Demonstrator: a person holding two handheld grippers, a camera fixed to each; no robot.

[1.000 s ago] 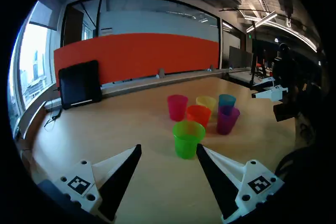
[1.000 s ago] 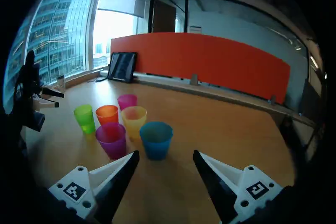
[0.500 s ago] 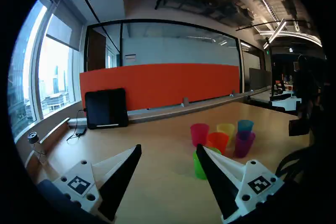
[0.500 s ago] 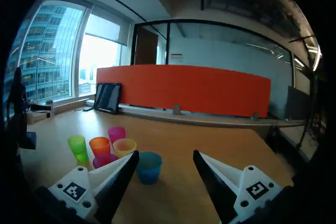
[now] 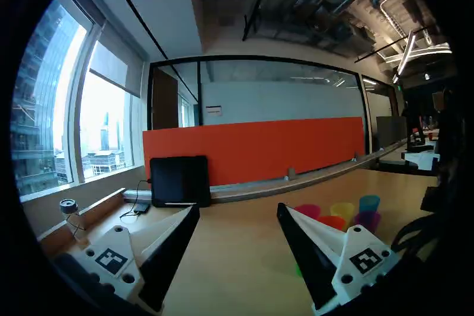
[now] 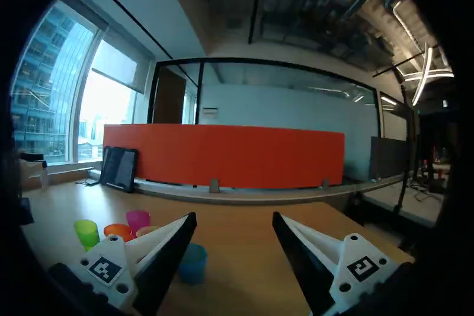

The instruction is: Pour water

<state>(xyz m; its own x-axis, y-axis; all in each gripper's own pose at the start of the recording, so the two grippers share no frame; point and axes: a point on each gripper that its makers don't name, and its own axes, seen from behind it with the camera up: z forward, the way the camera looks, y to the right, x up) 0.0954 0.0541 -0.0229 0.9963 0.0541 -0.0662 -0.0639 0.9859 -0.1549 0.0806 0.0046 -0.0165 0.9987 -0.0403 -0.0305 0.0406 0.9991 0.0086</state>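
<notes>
Here, left gripper (image 5: 237,207) and right gripper (image 6: 234,216) level, empty (jaws apart)

Left gripper view: I count six cups on one desk (image 5: 237,257). By colour: one pink cup (image 5: 308,210), one orange cup (image 5: 335,220), one yellow cup (image 5: 343,208), one blue cup (image 5: 370,201), one purple cup (image 5: 368,220) and one green cup (image 5: 298,269), the last visible as a sliver only. Right gripper view: I count five cups, one each of green, orange, pink, yellow and blue. Each view gives me one tablet (image 5: 179,181) and one orange partition (image 5: 255,150).
</notes>
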